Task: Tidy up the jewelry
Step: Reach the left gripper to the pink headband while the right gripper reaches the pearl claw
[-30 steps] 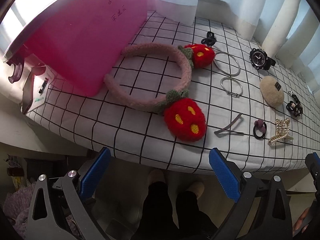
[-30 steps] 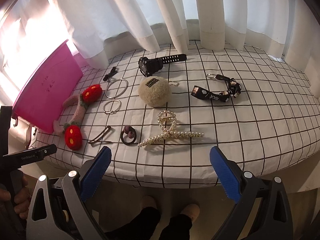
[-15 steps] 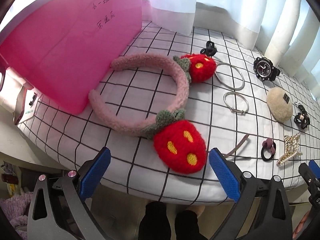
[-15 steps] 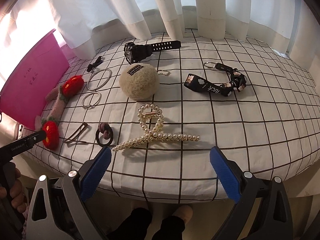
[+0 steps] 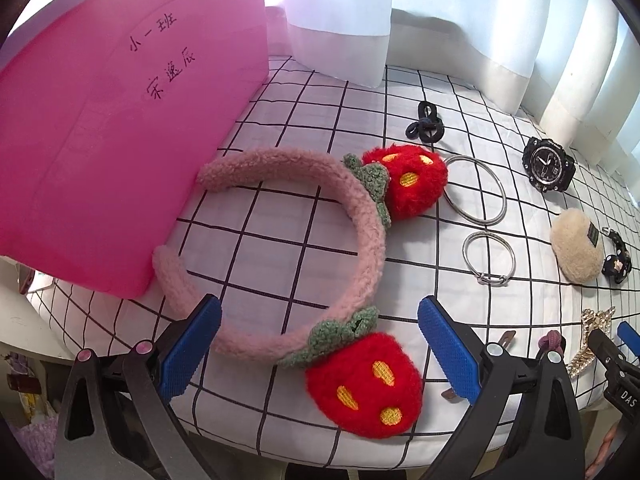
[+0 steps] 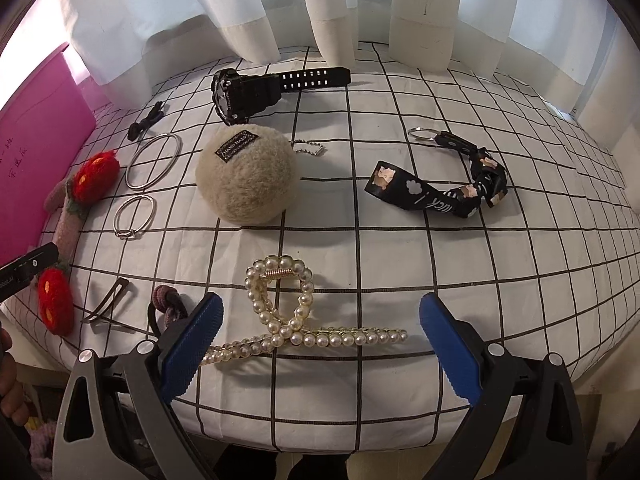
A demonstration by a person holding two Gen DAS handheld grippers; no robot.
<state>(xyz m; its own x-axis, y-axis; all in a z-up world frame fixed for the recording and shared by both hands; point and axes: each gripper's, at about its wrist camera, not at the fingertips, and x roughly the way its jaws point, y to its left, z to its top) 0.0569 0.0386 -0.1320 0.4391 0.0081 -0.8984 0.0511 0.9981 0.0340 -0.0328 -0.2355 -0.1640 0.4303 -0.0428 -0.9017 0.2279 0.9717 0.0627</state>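
Observation:
My left gripper [image 5: 320,350] is open over the table's front edge, its blue pads either side of the near red strawberry [image 5: 362,384] of a pink fuzzy headband [image 5: 364,240]. A pink box [image 5: 100,152] stands just left of the headband. My right gripper [image 6: 318,348] is open, its pads flanking a pearl hair claw [image 6: 288,320]. Beyond the claw lie a beige pompom [image 6: 248,176], a black watch [image 6: 248,90], a black printed strap with a key ring [image 6: 444,188], two silver bangles [image 6: 152,160], a brown snap clip [image 6: 108,306] and a mauve hair tie [image 6: 168,306].
The table wears a white cloth with a black grid [image 6: 400,260]. White curtains [image 6: 320,8] hang behind it. A black hair tie [image 5: 426,124] lies near the back. The right gripper's tip [image 5: 616,364] shows at the right edge of the left wrist view.
Both grippers have moved forward over the table edge. The headband's strawberry now sits between the left pads and the pearl claw between the right pads. Both stay open.

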